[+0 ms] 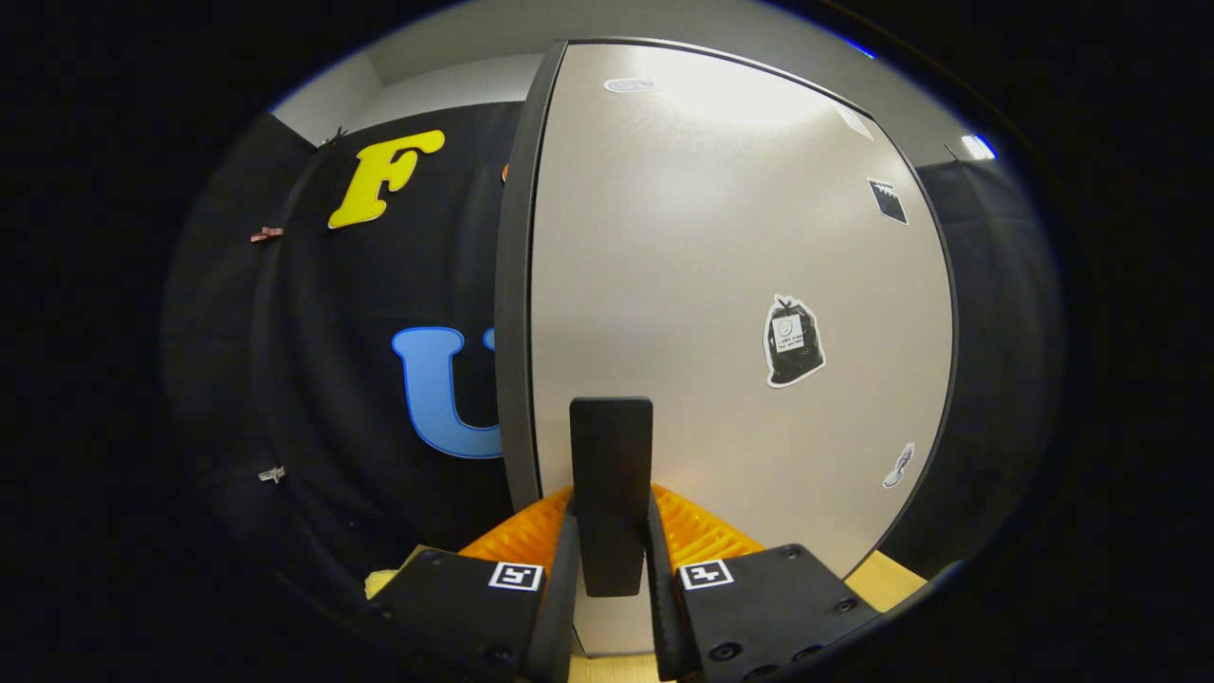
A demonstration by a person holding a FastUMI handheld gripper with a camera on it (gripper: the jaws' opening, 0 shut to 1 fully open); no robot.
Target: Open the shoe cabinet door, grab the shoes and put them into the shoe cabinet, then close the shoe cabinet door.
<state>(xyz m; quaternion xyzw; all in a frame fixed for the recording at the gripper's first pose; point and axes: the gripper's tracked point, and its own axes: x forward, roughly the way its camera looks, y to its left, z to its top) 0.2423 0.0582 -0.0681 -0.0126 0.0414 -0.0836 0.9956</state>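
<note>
The shoe cabinet door (721,285) is a pale grey panel with a dark rim, standing right in front of me. A flat black handle (612,474) sticks out from its lower part, near the door's left edge. My gripper (612,517) is shut on this handle, with both fingers pressing its sides. The door's dark left edge (512,313) faces me at a slight angle. Several small stickers sit on the door's face, one of a black bag (793,340).
The booth's black cloth wall (360,313) hangs to the left of the door and beyond its right edge. A strip of light wooden surface (887,579) lies below the door on the right.
</note>
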